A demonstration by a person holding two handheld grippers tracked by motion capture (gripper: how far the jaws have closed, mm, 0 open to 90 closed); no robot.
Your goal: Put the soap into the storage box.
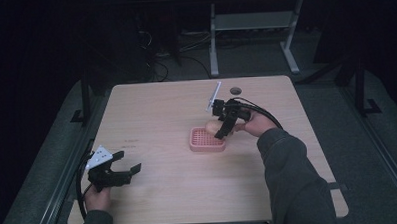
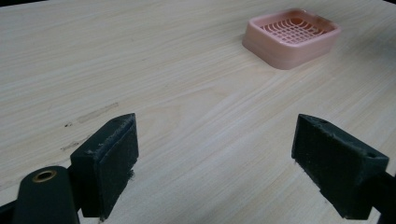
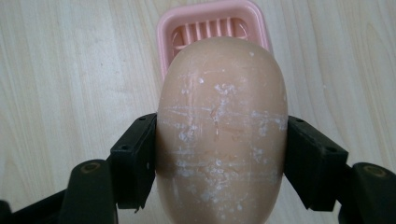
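Nearest the high camera, at the table's (image 1: pixel 169 203) near left corner, the left gripper (image 1: pixel 127 167) rests low over bare wood with its jaws spread wide and nothing between them. Ahead and well to its right, the right gripper (image 1: pixel 221 128) hangs tilted down over the near edge of a pink soap dish (image 1: pixel 200 144), clamped on a pale tan bar of soap (image 1: pixel 211 126) that sits just above the dish's far rim. From the left gripper view, both black jaws stand far apart over the wood grain, and the soap dish (image 2: pixel 292 39) lies well ahead and to the right of them, its slotted grid bare. From the right gripper view, the right gripper (image 3: pixel 219 158) pinches the bar of soap (image 3: pixel 222 126) across its sides: an oval, peach-tan bar, smooth but scuffed with white scratches and flecks. Beyond its tip lies the soap dish (image 3: pixel 163 28), directly in line with the jaws.
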